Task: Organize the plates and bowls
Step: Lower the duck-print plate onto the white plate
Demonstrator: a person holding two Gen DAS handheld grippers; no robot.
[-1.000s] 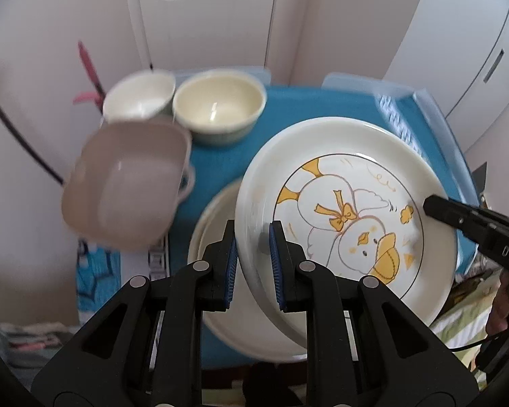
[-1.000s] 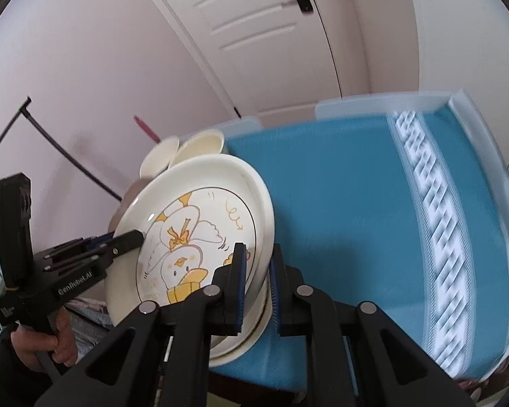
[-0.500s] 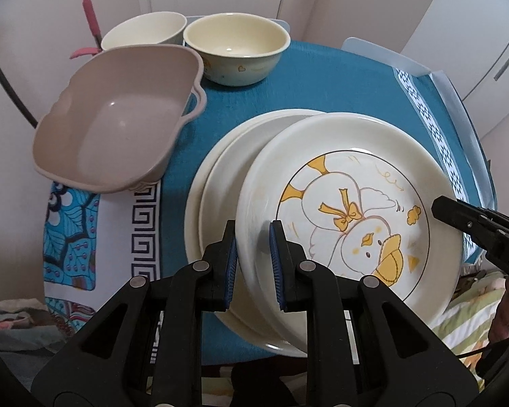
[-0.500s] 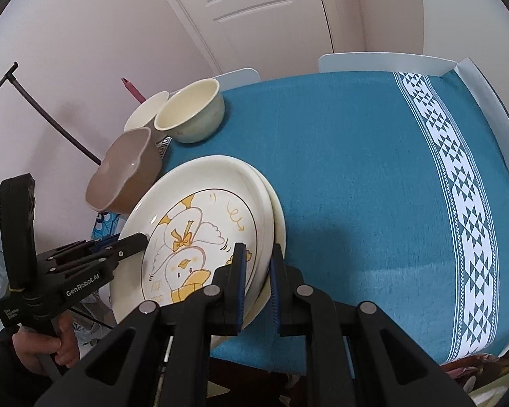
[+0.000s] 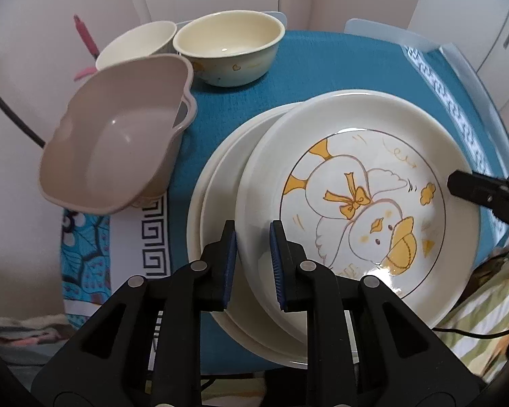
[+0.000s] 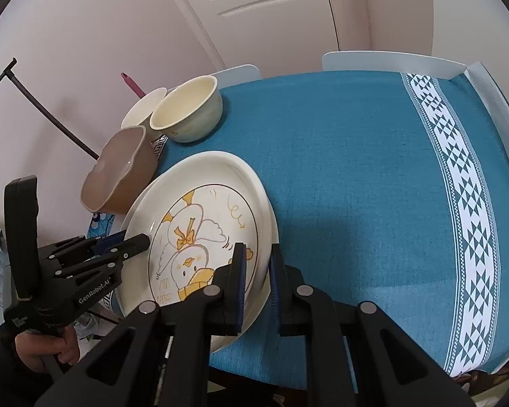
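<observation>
Cream duck plate (image 5: 359,203) rim between both grippers' fingers (image 5: 228,264); teal cloth (image 6: 356,169) rightward.

Desk (image 6: 356,176) under a teal cloth (image 5: 288,64) with a white patterned band at the right side. On the cloth: stack of cream plates (image 5: 217,203) near the front-left edge; cream bowl (image 5: 229,51) at the back left, second pale bowl (image 5: 135,45) just beside it; taupe dish (image 5: 115,146) at the left edge, tilted.
</observation>
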